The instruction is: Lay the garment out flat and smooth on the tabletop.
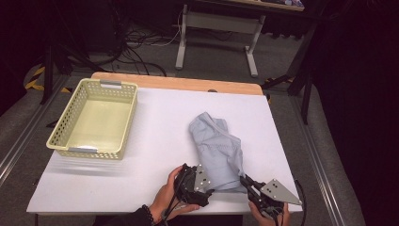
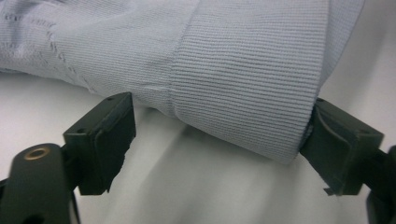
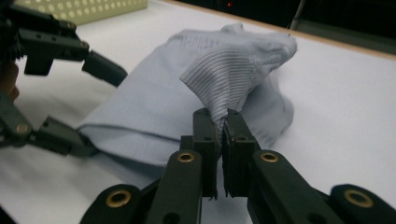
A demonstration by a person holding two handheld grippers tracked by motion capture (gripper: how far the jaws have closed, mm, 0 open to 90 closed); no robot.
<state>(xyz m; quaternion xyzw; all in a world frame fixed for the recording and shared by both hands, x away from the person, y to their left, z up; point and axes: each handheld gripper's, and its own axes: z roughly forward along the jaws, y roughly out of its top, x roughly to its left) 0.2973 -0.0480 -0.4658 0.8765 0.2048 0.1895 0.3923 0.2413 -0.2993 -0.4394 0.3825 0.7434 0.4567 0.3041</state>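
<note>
A light blue-grey knitted garment [image 1: 219, 148] lies bunched on the white table [image 1: 150, 155], right of the middle and close to the front edge. My left gripper [image 1: 210, 190] is at its near left corner and stands open. The garment's ribbed hem [image 2: 247, 79] lies between the wide jaws, and the left pad [image 2: 105, 140] is clear of the cloth. My right gripper [image 3: 223, 126] is shut on a raised fold of the garment [image 3: 233, 70] at its near right corner, pulling the fold up into a peak. The left gripper [image 3: 105, 112] shows in the right gripper view too, with its fingers around the hem.
A pale yellow perforated basket [image 1: 56, 134] stands at the table's left side, with nothing in it. Its wall [image 3: 84, 9] appears at the top left of the right gripper view. Beyond the table's wooden far edge [image 1: 188, 84] are cables and desk legs on the floor.
</note>
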